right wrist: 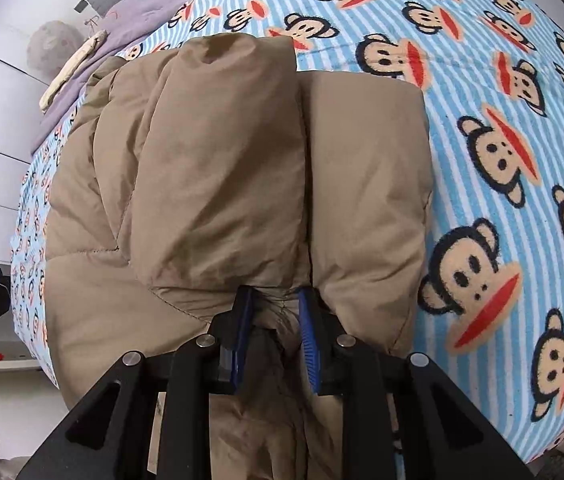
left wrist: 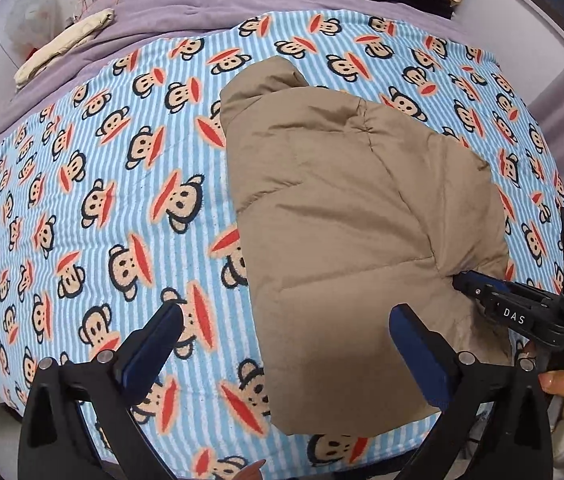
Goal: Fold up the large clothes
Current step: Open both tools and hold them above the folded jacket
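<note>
While folded lengthwise, jacket (left wrist: pixel 362 208) points away | right gripper (right wrist: pixel 274 300) seemingly pinching it | left gripper (left wrist: pixel 286 320) agape

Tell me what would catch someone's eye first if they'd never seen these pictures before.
The loud blue-striped monkey-print blanket covering the bed grabs attention first. On it, toward the near edge, lies a puffy tan jacket, partly folded. The right tongs are clamped on a bunch of its fabric at the near edge, while the left tongs stand wide open above the jacket's left edge, holding nothing.
</note>
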Action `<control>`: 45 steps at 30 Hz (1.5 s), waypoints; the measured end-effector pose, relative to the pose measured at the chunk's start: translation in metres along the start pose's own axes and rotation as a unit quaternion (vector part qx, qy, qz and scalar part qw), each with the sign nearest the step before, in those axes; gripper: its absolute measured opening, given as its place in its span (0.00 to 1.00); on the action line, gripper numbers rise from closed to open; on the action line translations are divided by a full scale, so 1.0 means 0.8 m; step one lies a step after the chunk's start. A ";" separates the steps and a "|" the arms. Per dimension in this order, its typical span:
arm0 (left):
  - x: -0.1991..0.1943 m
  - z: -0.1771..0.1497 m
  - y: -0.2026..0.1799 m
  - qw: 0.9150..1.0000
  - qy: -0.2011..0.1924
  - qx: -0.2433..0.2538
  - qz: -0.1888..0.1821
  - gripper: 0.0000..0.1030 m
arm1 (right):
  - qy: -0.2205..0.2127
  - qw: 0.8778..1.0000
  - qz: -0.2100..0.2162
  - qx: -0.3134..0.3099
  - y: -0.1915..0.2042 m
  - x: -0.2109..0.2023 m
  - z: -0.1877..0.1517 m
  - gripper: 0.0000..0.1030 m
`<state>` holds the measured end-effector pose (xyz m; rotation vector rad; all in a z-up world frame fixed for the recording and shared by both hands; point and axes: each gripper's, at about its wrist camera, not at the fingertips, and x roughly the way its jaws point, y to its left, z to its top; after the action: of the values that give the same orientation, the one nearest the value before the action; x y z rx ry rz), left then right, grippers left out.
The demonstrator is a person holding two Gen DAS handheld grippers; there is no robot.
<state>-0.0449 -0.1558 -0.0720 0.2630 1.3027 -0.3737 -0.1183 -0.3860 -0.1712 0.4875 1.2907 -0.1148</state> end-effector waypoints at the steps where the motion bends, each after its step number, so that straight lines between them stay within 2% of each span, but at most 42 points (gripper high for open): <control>1: -0.003 -0.001 0.001 1.000 -0.003 0.000 0.003 1.00 | 0.001 1.000 0.003 0.005 0.000 0.002 0.002 0.26; 6: -0.004 -0.007 0.011 1.000 -0.004 -0.021 0.006 1.00 | 0.014 0.999 0.022 0.031 -0.007 -0.003 0.008 0.30; 9: -0.001 -0.008 0.017 0.999 -0.003 -0.031 0.011 1.00 | 0.017 0.998 0.039 0.045 -0.013 -0.015 0.012 0.36; 15: 0.006 -0.004 0.016 0.999 0.001 -0.030 0.012 1.00 | -0.012 0.997 0.050 0.052 -0.021 -0.052 0.013 0.52; 21: 0.016 -0.005 0.018 0.999 0.011 -0.033 0.005 1.00 | -0.030 0.996 0.041 0.073 -0.037 -0.072 0.012 0.55; 26: 0.023 -0.003 0.022 0.999 0.017 -0.039 0.001 1.00 | -0.031 0.996 0.017 0.079 -0.053 -0.075 0.012 0.69; 27: 0.024 -0.003 0.022 0.999 0.017 -0.039 0.000 1.00 | -0.034 0.996 0.014 0.084 -0.056 -0.075 0.011 0.80; 28: 0.025 -0.002 0.023 0.999 0.018 -0.039 -0.001 1.00 | -0.041 0.995 0.013 0.090 -0.060 -0.077 0.012 0.83; 42: 0.035 -0.003 0.028 0.998 0.027 -0.049 -0.009 1.00 | -0.048 0.992 0.048 0.105 -0.068 -0.075 0.018 0.85; 45: 0.038 -0.002 0.029 0.999 0.024 -0.047 0.004 1.00 | -0.043 0.992 0.050 0.108 -0.071 -0.075 0.019 0.85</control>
<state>-0.0296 -0.1377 -0.1026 0.1980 1.3630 -0.2997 -0.1421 -0.4542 -0.1277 0.7242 1.1731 -0.1913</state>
